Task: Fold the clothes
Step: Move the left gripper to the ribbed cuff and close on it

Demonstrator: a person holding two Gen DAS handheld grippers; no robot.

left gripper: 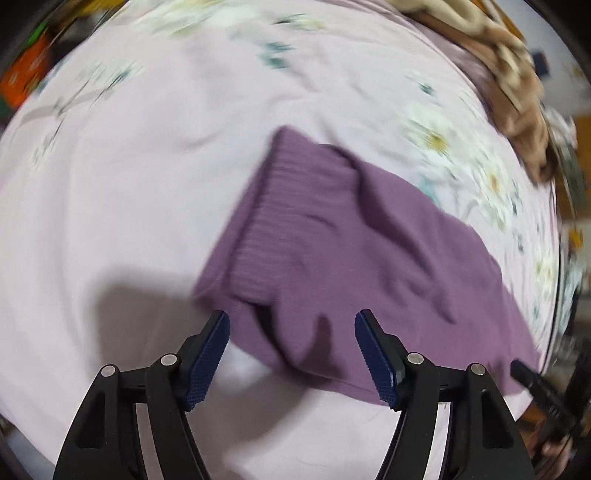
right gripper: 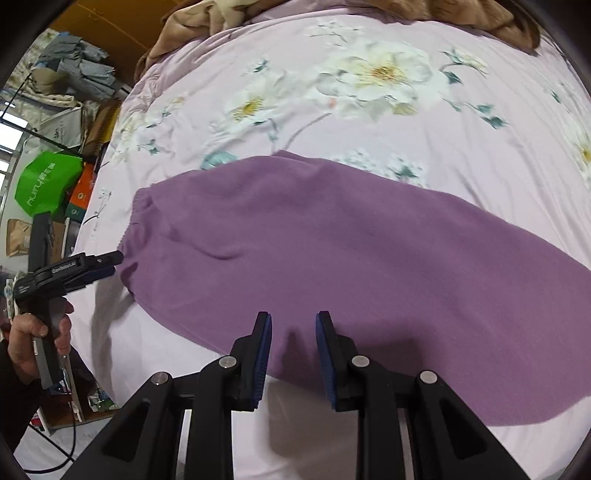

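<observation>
A purple knit garment (left gripper: 332,251) lies on the pink floral bedsheet (left gripper: 110,184), its ribbed band (left gripper: 280,206) turned towards the far left in the blurred left wrist view. My left gripper (left gripper: 291,325) is open just above the garment's near edge, nothing between its pads. In the right wrist view the garment (right gripper: 332,251) stretches from left to right. My right gripper (right gripper: 294,326) hovers open over its near edge, holding nothing. The left gripper (right gripper: 107,260), held by a hand (right gripper: 33,332), has its tip at the garment's ribbed left end.
A brown blanket (right gripper: 192,26) is bunched along the far edge of the bed. Left of the bed stand a green bag (right gripper: 48,184), boxes and piled bags (right gripper: 70,74). The bedsheet (right gripper: 369,110) beyond the garment is bare.
</observation>
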